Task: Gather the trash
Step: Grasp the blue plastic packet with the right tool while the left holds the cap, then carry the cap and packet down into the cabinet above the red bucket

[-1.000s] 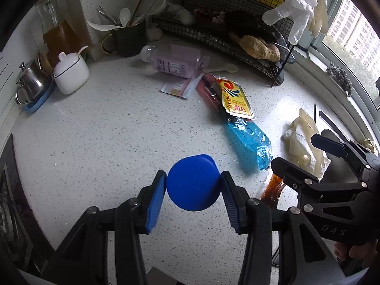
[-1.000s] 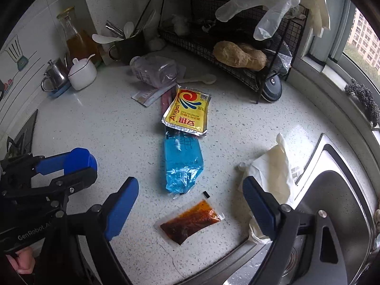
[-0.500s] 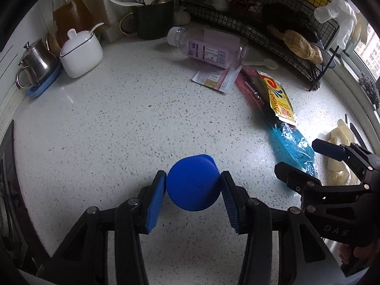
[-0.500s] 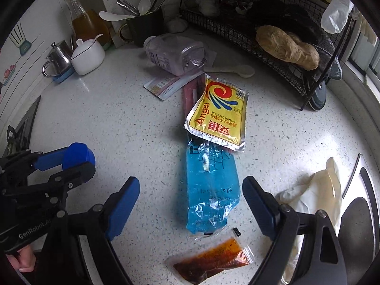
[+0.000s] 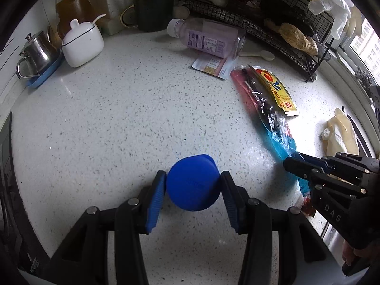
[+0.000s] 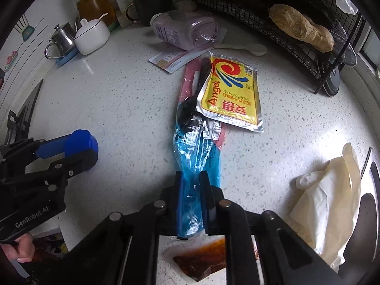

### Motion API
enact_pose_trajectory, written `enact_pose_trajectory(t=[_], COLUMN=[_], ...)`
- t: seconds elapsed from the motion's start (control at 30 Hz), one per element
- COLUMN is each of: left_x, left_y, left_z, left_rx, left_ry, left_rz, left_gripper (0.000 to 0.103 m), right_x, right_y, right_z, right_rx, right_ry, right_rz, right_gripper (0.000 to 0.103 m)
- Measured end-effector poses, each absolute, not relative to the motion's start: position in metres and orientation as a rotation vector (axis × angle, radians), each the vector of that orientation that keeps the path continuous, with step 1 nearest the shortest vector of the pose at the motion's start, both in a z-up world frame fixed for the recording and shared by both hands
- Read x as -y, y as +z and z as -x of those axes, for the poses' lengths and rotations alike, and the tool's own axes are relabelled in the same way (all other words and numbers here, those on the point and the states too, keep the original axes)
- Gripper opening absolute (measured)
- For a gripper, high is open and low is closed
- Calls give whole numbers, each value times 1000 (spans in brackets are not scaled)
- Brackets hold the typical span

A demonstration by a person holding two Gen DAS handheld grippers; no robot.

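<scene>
The right tool (image 6: 192, 197) has pinched shut on the near end of the crinkled blue plastic wrapper (image 6: 197, 152), whose long axis runs straight away across the speckled white table (image 6: 106, 109), while the left tool (image 5: 192, 185) grips a round blue cap (image 5: 192, 182).
</scene>
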State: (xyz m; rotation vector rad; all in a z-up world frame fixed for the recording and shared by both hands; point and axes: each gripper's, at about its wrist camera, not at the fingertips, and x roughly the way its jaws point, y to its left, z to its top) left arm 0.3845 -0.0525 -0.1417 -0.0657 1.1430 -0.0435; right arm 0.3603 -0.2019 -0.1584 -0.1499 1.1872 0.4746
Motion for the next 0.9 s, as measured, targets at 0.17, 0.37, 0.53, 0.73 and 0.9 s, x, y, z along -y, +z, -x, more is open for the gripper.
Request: enact_pose_trajectory(t=[0.17,0.37,0.53,0.73,0.9], left_x=[46,35,27,17,7], left_y=[-127,-111,-95,-80,-74], left_z=[-356,-313,-269,-218,-171], left_rx=[-1122,-1097,-1063,-1038,-1031], left_ry=[-47,-62,-64,-57,-33], left_rz=[80,112,93,97,109], left_gripper=[44,44,44,44,44], right_x=[203,203,208,200,191], right_y=[-141,-115,-98,-87,-84], right_z=[-330,-291,-246,-204,-167], right_rx=[-1155,-1082,-1042,-1016,-1004], right_ry=[497,514,516,520,539], right_rz=[140,135,132,132,144], right_gripper=[6,5,5,5,5])
